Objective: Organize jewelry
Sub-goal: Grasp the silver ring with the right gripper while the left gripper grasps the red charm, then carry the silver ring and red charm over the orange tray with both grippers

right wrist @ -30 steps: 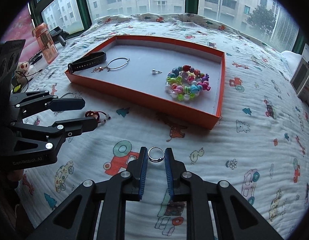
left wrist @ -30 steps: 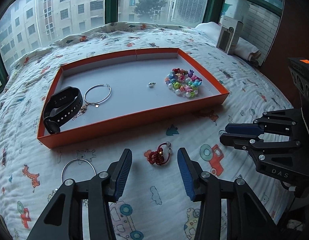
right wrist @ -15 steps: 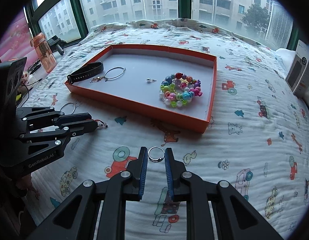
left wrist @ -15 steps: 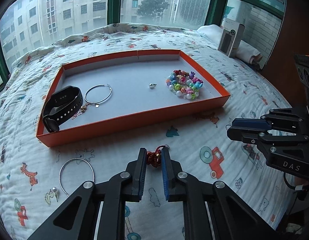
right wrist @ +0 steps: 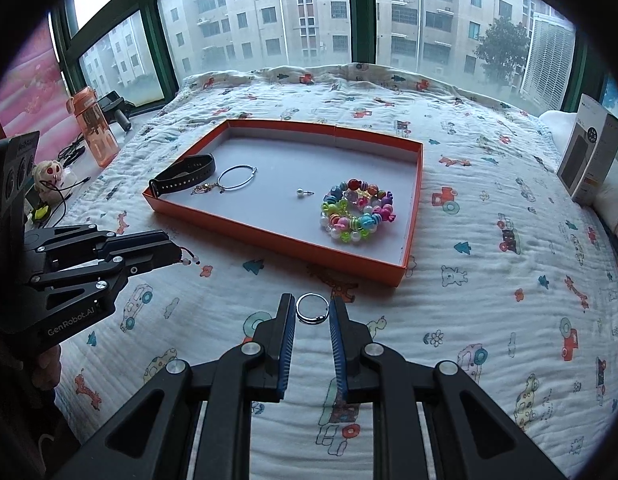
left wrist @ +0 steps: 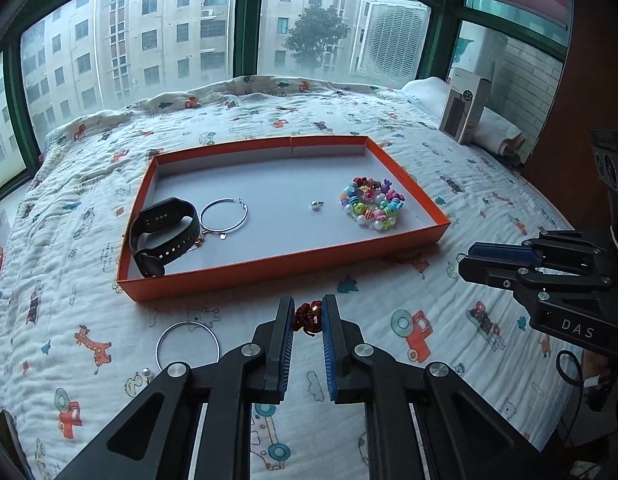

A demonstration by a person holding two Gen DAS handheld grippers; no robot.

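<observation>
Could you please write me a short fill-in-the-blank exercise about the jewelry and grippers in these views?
1. The left gripper is shut on a ____ knotted bracelet.
2. The right gripper holds a silver ____.
3. The black watch lies inside the ____ tray.
4. One large silver hoop lies on the ____, outside the tray.

Missing words: red; ring; orange; quilt

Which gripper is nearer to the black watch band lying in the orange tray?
Left. The left gripper, shut on a red knotted bracelet, hangs just before the tray's corner holding the black watch band. The right gripper, clamping a silver ring, sits towards the tray's opposite end.
</observation>
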